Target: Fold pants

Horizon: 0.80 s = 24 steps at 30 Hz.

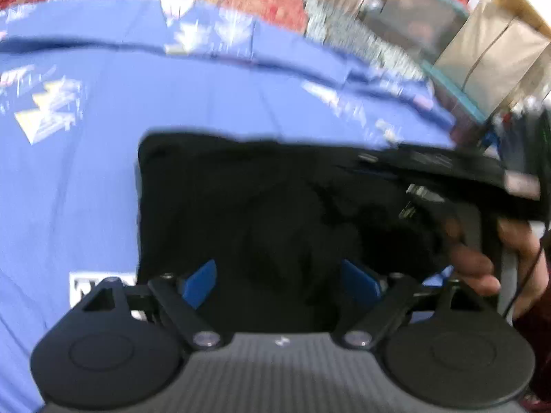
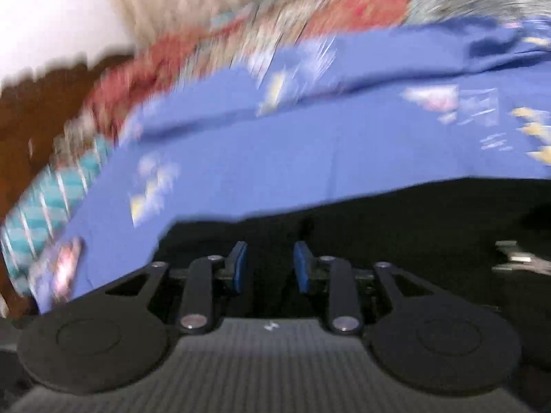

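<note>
Left wrist view, near to far: left gripper (image 1: 281, 280) at bottom of frame, blue pads (image 1: 201, 282) set wide apart, nothing pinched between them; directly beyond and beneath, black pants (image 1: 241, 206) lying in a compact dark block with a straight left edge and a fairly square far edge; folds within the cloth not readable, too dark and blurred; at right, right gripper (image 1: 447, 172) seen from the side as a dark body reaching over the pants, held by a hand (image 1: 482, 258) with fingers wrapped round the handle; jaws of that tool not legible from this side; under and around the pants, blue sheet (image 1: 86, 189) with pale printed motifs; past its far edge, red-and-grey patterned blanket (image 1: 268, 3); farther right, blurred furniture, not identifiable.

Right wrist view, near to far: right gripper (image 2: 270, 268) at bottom, blue pads (image 2: 239, 268) partly closed with a clear gap left between; only dark cloth visible through the gap, apparently below rather than clamped; pants (image 2: 396, 220) filling the band just ahead, edge running up to the right; blue sheet (image 2: 275, 151) beyond; then patterned blanket (image 2: 344, 7); striped teal cloth (image 2: 44, 213) at left margin; heavy motion blur throughout.
</note>
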Available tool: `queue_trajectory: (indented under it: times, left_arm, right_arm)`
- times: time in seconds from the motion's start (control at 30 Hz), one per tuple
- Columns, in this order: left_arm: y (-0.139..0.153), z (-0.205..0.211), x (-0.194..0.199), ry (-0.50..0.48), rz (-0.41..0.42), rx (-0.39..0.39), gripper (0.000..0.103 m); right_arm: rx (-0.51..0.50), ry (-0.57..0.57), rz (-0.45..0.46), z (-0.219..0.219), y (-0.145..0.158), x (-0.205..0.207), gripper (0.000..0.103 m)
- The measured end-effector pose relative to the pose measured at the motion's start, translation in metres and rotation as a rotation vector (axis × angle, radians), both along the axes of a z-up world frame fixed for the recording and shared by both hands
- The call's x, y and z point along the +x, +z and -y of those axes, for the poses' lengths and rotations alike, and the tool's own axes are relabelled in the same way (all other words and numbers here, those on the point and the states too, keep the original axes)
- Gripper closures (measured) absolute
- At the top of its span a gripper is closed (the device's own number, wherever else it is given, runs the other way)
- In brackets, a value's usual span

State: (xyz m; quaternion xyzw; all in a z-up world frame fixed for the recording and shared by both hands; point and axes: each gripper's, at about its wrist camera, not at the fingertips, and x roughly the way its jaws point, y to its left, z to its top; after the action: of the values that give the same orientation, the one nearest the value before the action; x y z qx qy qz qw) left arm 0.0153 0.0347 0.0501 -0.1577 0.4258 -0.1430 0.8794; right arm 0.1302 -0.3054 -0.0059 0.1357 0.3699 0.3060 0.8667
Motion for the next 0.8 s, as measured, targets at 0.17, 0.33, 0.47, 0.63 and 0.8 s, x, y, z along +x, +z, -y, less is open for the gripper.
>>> queue_trajectory:
  times: [0.17,0.33,0.47,0.63,0.8]
  left_arm:
    - [0.021,-0.002,0.012,0.0,0.056,-0.05,0.016]
    - [0.026,0.024,0.041,-0.049,0.058,-0.047,0.021]
    - [0.01,0.052,0.06,-0.093,-0.001,-0.016,0.038]
    - [-0.018,0.079,0.069,-0.086,-0.068,0.135,0.044]
    - [0.0,0.082,0.062,-0.123,-0.064,0.148,0.041]
  right_arm:
    - [0.122,-0.314,0.076,0.11,0.015,-0.024,0.047]
    - [0.204,-0.618,0.025,0.209,-0.008,-0.046,0.039]
    - [0.277,-0.749,-0.064,0.252,-0.039,-0.063,0.034]
    - [0.329,-0.714,-0.153,0.256,-0.065,-0.06,0.033]
    - [0.257,-0.615,-0.178,0.228,-0.064,-0.048,0.071]
